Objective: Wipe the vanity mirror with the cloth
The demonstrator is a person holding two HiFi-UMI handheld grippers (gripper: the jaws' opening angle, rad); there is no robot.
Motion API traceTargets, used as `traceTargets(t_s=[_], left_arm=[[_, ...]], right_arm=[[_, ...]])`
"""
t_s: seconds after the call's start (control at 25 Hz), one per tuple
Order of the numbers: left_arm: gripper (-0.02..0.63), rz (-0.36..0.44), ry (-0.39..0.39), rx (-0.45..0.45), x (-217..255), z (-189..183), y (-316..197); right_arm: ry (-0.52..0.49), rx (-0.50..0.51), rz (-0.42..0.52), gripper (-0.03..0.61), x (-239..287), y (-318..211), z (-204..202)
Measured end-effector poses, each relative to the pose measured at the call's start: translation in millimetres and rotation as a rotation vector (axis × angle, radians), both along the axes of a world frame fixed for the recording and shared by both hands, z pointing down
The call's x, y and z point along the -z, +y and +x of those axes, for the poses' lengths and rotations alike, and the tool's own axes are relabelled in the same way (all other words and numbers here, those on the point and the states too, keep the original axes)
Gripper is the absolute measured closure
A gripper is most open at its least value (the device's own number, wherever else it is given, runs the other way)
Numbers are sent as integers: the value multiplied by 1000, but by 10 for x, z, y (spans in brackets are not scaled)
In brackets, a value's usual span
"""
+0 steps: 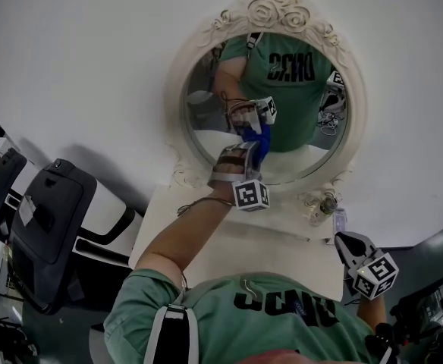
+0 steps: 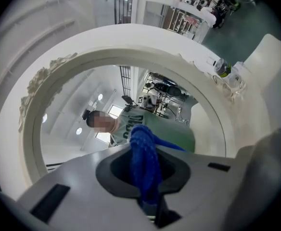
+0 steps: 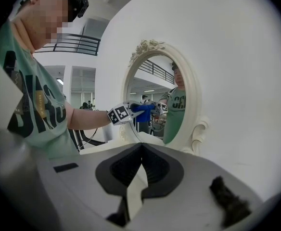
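The lower end of the blue knitted cloth (image 2: 143, 148) disappears between the jaws of the grey left gripper (image 2: 145, 174); whether it touches the cream-framed oval mirror (image 2: 107, 42) is unclear.

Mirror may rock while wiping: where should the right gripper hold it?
Probably the vanity mirror's lower right rim, from the right: that edge is nearest the right gripper and clear of the left gripper's cloth. Open the shut jaws first.
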State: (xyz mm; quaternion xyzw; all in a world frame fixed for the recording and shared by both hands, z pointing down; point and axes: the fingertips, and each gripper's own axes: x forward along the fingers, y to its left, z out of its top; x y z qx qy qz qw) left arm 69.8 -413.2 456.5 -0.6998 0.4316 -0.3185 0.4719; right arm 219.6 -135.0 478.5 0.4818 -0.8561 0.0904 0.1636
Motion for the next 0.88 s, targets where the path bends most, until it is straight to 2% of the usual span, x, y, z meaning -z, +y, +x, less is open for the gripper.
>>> traceTargets(t_s=[0.52, 0.72, 0.88], left_arm=[[561, -7, -83, -300, -191, 1921, 568], [563, 13, -94, -304, -233, 2051, 594], [561, -16, -83, -323, -184, 2038, 623]], right_arm=[[-20, -124, -14, 566, -127, 334, 535], [-36, -178, -24, 567, -141, 481, 689], [-39, -177, -11, 566, -104, 476, 682]])
